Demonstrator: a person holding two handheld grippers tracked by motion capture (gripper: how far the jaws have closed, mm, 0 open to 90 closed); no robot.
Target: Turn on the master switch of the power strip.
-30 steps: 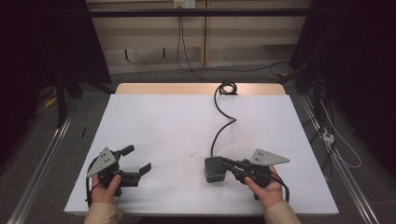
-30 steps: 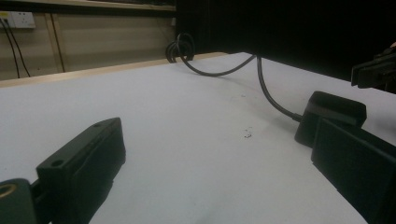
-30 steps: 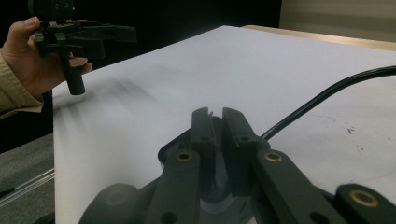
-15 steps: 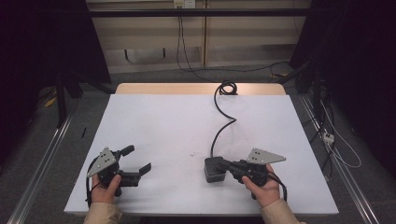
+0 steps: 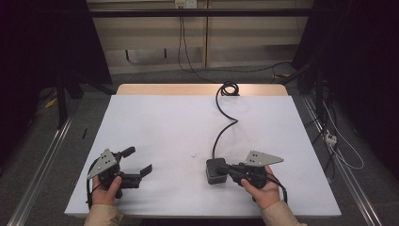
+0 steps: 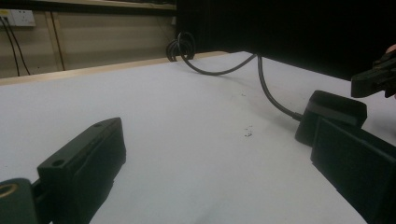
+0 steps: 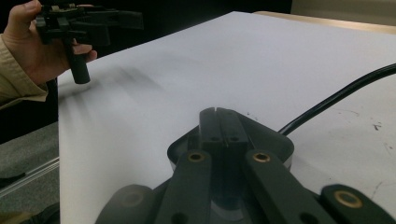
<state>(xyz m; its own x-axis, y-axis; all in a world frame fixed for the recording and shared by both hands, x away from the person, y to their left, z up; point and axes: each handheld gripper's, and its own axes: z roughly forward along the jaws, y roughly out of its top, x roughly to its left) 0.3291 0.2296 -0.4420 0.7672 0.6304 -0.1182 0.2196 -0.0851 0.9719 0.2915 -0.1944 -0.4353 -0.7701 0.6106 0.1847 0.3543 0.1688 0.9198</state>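
A black adapter box (image 5: 212,176) lies on the white table (image 5: 188,122) at the front right. Its black cable (image 5: 226,122) snakes away to a coil at the far edge. My right gripper (image 5: 222,168) is shut, its jaws pressed together and lying over the top of the box (image 7: 275,140). At the front left, my left gripper (image 5: 139,161) is held open above the table with nothing between its jaws. In the left gripper view the box (image 6: 334,109) sits off to the right, beyond the right-hand jaw.
The cable's coil (image 5: 229,87) rests on the wooden strip at the table's far edge. Dark curtains and floor cables surround the table, and metal rails run along both sides. A few small dark marks (image 5: 193,155) dot the table's middle.
My right gripper has edged slightly left over the adapter box. The left gripper has stayed where it was.
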